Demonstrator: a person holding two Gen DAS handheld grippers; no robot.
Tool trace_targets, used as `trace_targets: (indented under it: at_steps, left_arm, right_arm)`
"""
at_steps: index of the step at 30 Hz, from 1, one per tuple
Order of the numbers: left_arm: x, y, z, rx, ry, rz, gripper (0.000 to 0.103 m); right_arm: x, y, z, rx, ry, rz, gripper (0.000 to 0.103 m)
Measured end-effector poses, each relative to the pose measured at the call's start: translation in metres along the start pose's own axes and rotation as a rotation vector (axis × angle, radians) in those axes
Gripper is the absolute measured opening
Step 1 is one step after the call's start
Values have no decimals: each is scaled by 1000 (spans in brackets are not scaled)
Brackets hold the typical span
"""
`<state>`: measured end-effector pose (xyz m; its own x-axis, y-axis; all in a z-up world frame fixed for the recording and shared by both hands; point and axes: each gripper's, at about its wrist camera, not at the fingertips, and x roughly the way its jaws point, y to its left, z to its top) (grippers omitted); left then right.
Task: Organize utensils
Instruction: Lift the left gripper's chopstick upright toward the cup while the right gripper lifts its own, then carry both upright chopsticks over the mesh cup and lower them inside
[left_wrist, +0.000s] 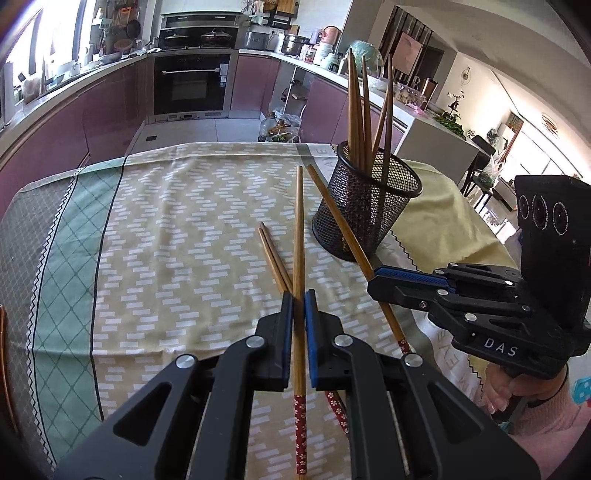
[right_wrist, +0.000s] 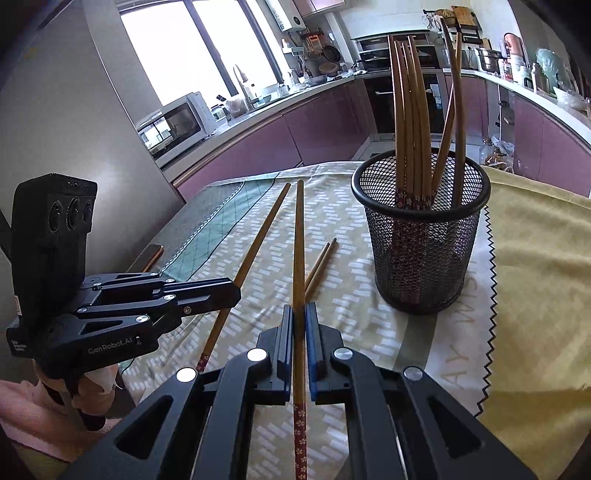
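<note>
While each claw clamps one chopstick, two more lie on the bench beside the cup. The left claw (left_wrist: 298, 306) is clenched on a chopstick (left_wrist: 299, 236) that runs straight forward between its blue pads, tapered tip ahead, red flowered end trailing back under the claw. The right claw (right_wrist: 299, 314) grips its own chopstick (right_wrist: 298, 240) the same way, tip forward, patterned end behind. From the left wrist view the right claw (left_wrist: 376, 280) reaches in from the right, and its chopstick (left_wrist: 332, 214) slants past the foot of the cup. From the right wrist view the left claw (right_wrist: 236, 291) comes in from the left with its chopstick (right_wrist: 258, 236) angled up across the cloth.

The black mesh cup (left_wrist: 365, 206) stands upright on the bench (left_wrist: 147, 221), which is covered by a patterned cloth (left_wrist: 184, 258), with a yellow cloth (right_wrist: 535, 277) just behind and beside it. Several chopsticks (right_wrist: 410, 122) stand in the cup, tips up, leaning against its rim. The loose pair (left_wrist: 271, 254) lies side by side on the patterned cloth, between the claws and the cup.
</note>
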<state>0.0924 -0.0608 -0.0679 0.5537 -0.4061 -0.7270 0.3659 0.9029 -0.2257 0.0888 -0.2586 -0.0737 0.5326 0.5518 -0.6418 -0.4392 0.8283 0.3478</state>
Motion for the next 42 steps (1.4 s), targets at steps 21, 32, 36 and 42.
trace_targets:
  at_steps: [21,32,36,42]
  left_arm:
    - [-25,-10,6,31,-52,-31,7]
    - [-34,-14,11,40,-69,-50,7]
    - [-36,-15,12,40,-74,-58,7]
    - [-42,-16,15,45,-89,-68,7]
  right_arm:
    - [-25,-8,5,15,-69,21,6]
    - [-36,-11,8,22,-104,20,6]
    - [-40,-13,8,21,-115,20,6]
    - [-46,-14,11,18,-139,15,6]
